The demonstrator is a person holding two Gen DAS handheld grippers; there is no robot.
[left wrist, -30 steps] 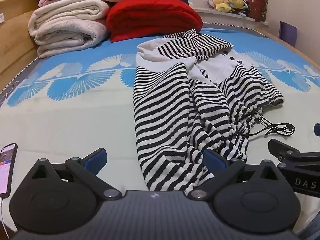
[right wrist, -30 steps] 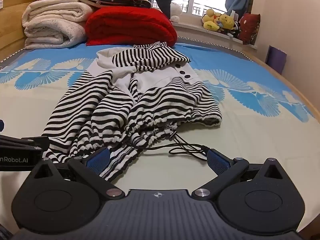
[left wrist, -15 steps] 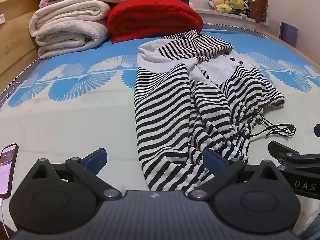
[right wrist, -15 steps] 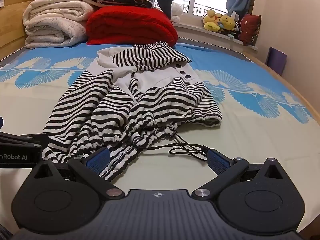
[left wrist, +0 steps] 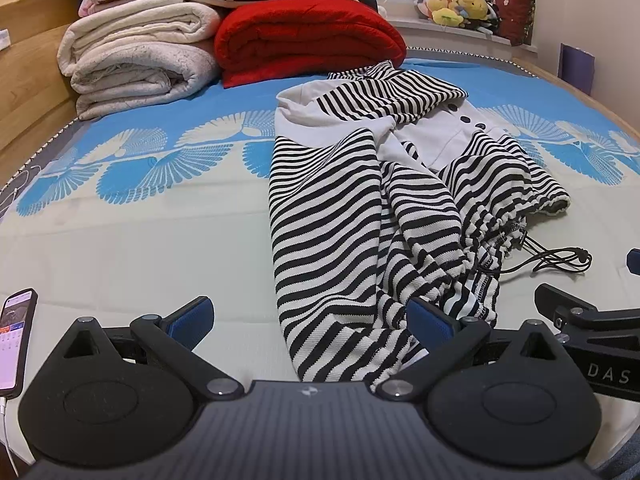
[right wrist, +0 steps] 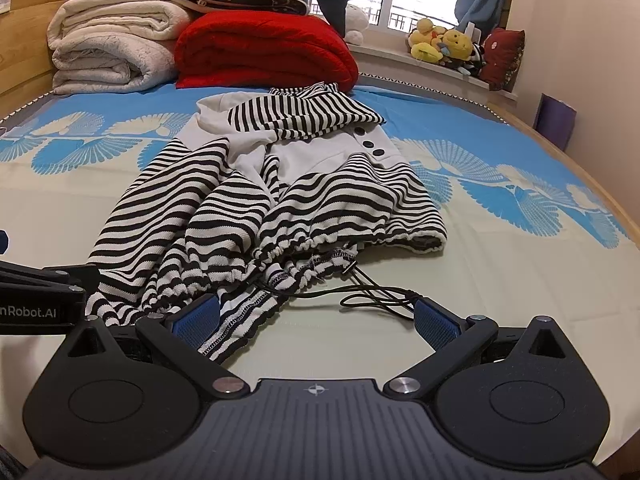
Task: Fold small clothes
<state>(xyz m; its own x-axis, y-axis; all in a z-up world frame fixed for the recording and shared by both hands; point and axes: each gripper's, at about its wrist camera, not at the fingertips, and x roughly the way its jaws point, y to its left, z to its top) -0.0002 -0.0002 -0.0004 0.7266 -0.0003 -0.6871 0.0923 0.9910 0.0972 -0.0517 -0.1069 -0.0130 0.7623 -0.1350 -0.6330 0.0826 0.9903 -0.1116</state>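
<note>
Left claw [left wrist: 308,314]: spread wide, holding nothing, low over the bed [left wrist: 120,248]; its right blue pad [left wrist: 430,318] sits at the near hem of the striped top [left wrist: 340,240].
Right claw [right wrist: 316,316]: also spread wide and empty; its left blue pad [right wrist: 198,318] is at the gathered hem, the drawstring [right wrist: 376,294] looped just ahead of the other pad.
Phone [left wrist: 16,336]: at the bed's near left edge, well apart from the garment.
Garment position: mid-bed, rumpled, hem toward the claws, white button panel and striped hood at the far end (not yet laid flat).
Handling estimate: soft, light knit; will sag and bunch, not slippery. The loose cord may snag.
Grip points (judgement): pinch the two near hem corners, one per claw, clear of the cord, then pull to spread.
Far end: rolled white blankets [left wrist: 136,64] and a red quilt [left wrist: 304,40] against the headboard, near the hood.
</note>
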